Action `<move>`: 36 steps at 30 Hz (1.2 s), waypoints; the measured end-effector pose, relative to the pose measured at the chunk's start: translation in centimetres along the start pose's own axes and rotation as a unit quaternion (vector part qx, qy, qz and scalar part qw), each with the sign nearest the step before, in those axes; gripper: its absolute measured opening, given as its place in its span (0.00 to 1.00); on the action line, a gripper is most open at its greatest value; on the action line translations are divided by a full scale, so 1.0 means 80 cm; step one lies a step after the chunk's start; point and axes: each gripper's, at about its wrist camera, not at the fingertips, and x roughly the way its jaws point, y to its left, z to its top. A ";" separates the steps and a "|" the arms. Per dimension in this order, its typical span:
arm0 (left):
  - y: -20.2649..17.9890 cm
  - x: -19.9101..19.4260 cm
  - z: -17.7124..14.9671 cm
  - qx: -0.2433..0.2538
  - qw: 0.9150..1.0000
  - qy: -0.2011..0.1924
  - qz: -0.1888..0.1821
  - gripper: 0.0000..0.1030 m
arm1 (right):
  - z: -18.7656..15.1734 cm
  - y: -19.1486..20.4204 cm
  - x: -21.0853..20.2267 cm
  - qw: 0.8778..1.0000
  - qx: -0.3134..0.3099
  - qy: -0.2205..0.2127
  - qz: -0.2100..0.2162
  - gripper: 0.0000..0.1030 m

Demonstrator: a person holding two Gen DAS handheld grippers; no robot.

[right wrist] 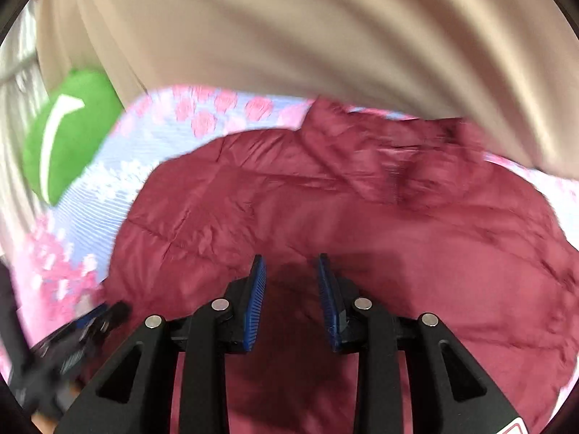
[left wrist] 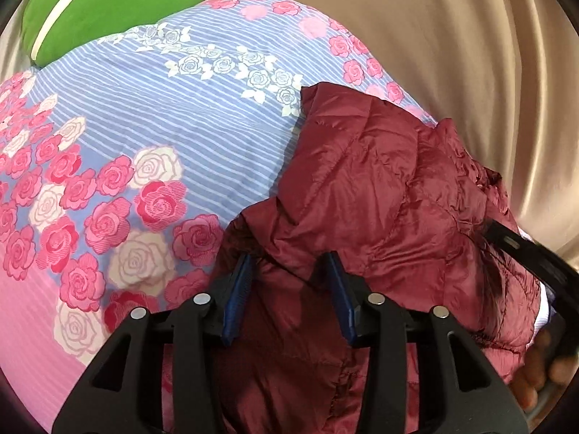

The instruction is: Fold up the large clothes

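Bed [left wrist: 152, 115]: blue-striped rose-print cover. Maroon puffer jacket [left wrist: 380, 188] crumpled on it. Behind jacket: beige curtain [left wrist: 452, 54]. Green cushion [left wrist: 108, 3] far-left of jacket. Left tongs [left wrist: 293, 264], right tongs [right wrist: 291, 264]: open over jacket, gripping nothing.

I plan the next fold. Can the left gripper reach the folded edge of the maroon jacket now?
Probably yes. The left gripper is open directly over the maroon jacket, and nothing lies between its pads and that edge.
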 end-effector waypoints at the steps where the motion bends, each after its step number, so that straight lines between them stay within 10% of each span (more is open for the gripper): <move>1: -0.001 0.001 0.000 0.003 1.000 0.001 -0.001 0.44 | -0.009 -0.013 -0.015 1.000 0.007 -0.006 -0.001 0.28; 8: -0.008 0.006 0.001 0.020 1.000 0.002 0.007 0.48 | -0.097 -0.167 -0.111 0.989 0.080 -0.032 -0.123 0.62; 12: -0.011 0.009 0.000 0.030 0.999 0.003 0.013 0.48 | -0.107 -0.227 -0.101 0.987 0.140 0.005 -0.083 0.62; 13: -0.011 0.009 0.000 0.032 0.999 0.003 0.013 0.48 | -0.107 -0.230 -0.094 0.986 0.142 0.012 -0.082 0.52; 14: -0.010 0.009 -0.001 0.032 0.999 0.003 0.012 0.48 | -0.106 -0.230 -0.087 0.987 0.139 0.017 -0.081 0.16; 15: -0.010 0.009 0.000 0.034 0.999 0.004 0.012 0.48 | -0.101 -0.226 -0.080 0.988 0.136 0.022 -0.069 0.00; 19: -0.014 0.011 -0.001 0.046 0.999 0.007 0.019 0.48 | -0.082 -0.210 -0.108 0.987 0.111 -0.056 -0.100 0.01; 28: -0.024 0.018 -0.001 0.073 0.997 0.014 0.036 0.53 | -0.096 -0.228 -0.028 0.980 0.102 0.041 -0.165 0.02; 31: -0.018 0.011 0.000 0.072 0.997 0.017 0.011 0.58 | -0.104 -0.220 -0.058 0.978 0.125 0.038 -0.163 0.13; 36: 0.027 -0.069 -0.023 0.087 0.996 0.028 -0.025 0.68 | -0.177 -0.201 -0.195 0.981 0.132 -0.007 -0.139 0.59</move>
